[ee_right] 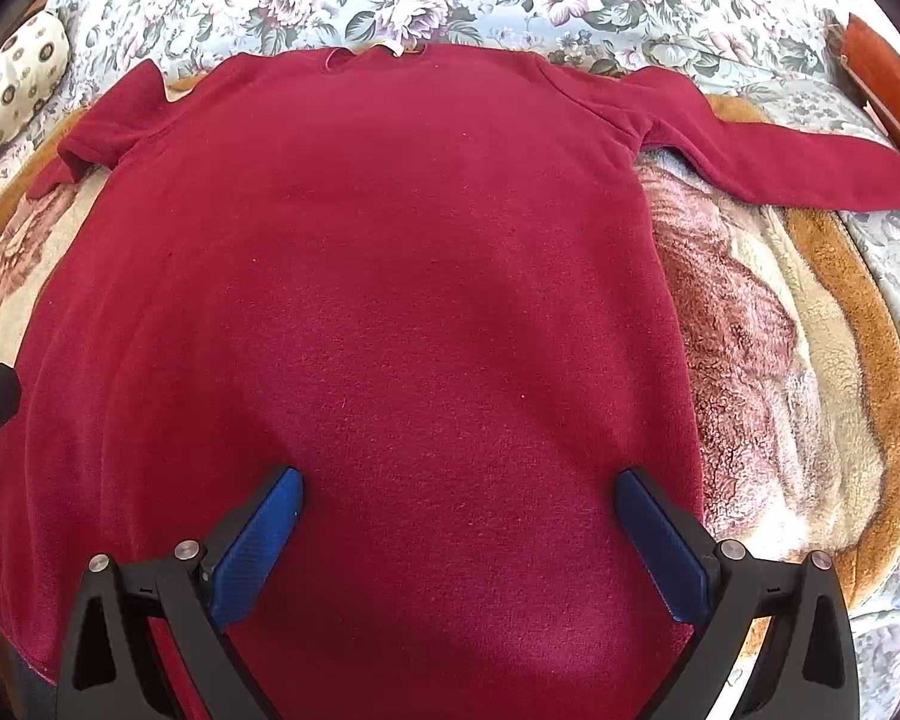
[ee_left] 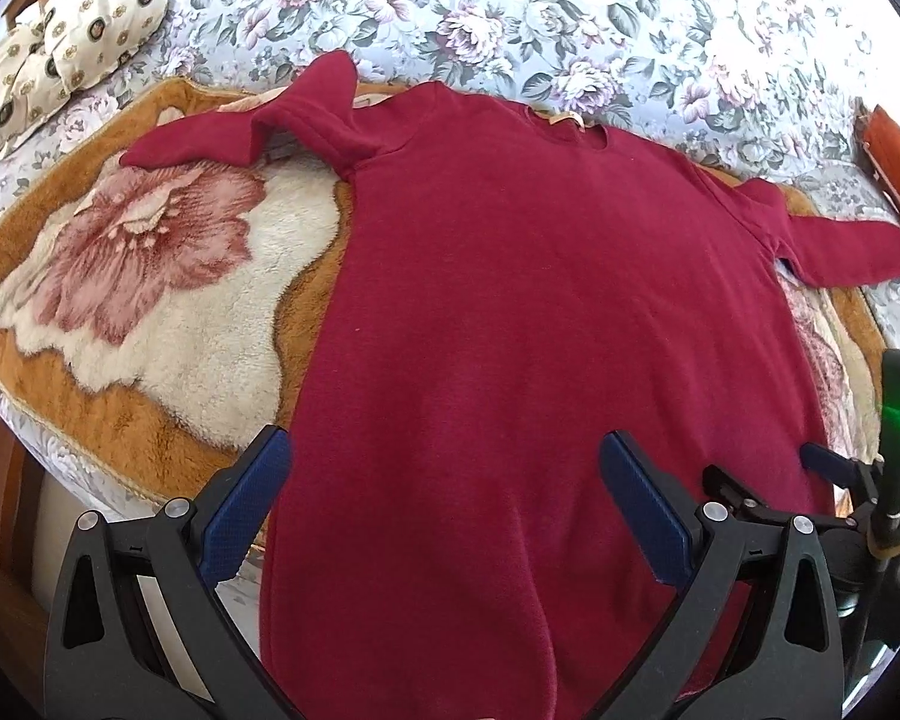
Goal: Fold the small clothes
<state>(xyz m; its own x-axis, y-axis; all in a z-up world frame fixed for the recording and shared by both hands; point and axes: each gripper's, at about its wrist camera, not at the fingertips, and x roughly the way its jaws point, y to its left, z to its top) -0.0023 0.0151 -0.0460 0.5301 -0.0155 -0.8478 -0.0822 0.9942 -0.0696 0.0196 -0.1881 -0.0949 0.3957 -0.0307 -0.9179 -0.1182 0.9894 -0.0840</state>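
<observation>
A dark red long-sleeved garment (ee_left: pixel 540 312) lies flat, neck away from me, on a fleece blanket (ee_left: pixel 150 300). Its left sleeve (ee_left: pixel 258 132) is bunched and kinked; its right sleeve (ee_right: pixel 780 162) stretches out to the right. My left gripper (ee_left: pixel 444 450) is open above the lower left part of the garment, holding nothing. My right gripper (ee_right: pixel 459 492) is open above the lower middle of the garment (ee_right: pixel 390 300), holding nothing. The right gripper also shows at the right edge of the left wrist view (ee_left: pixel 840 468).
The blanket (ee_right: pixel 810 390), brown-edged with a pink flower, lies on a floral bedspread (ee_left: pixel 510 6). A patterned pillow (ee_left: pixel 84 24) sits at the far left. A reddish-brown wooden piece (ee_right: pixel 888 72) is at the far right.
</observation>
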